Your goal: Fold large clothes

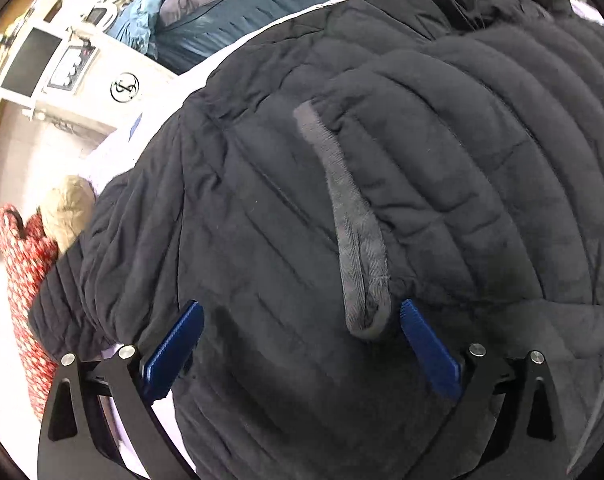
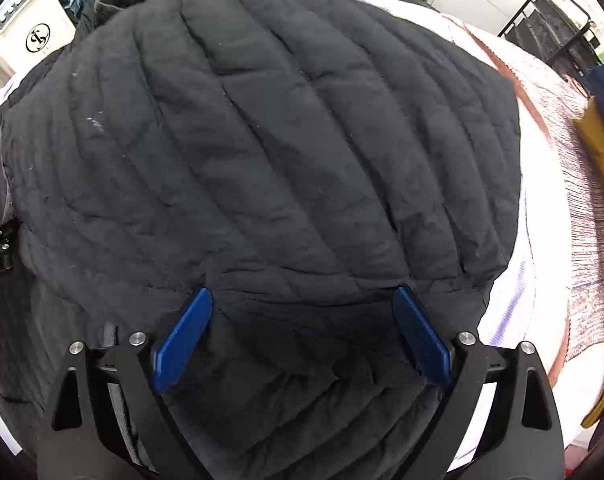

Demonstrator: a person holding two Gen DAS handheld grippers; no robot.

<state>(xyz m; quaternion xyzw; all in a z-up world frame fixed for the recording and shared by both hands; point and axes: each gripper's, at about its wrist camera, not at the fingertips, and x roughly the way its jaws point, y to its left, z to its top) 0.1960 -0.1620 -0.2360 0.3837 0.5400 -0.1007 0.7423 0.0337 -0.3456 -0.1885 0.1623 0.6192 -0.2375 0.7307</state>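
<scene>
Black quilted padding fills both views: the puffer jacket (image 1: 382, 200) lies spread on a pale sheet (image 2: 514, 300), directly ahead of and under both my claws. My left claw (image 1: 302, 320) hangs wide, holding nothing, a grey ribbed cuff (image 1: 358, 248) beside its right finger. My right claw (image 2: 302, 304) gapes equally wide over the folded panel's near edge.
</scene>
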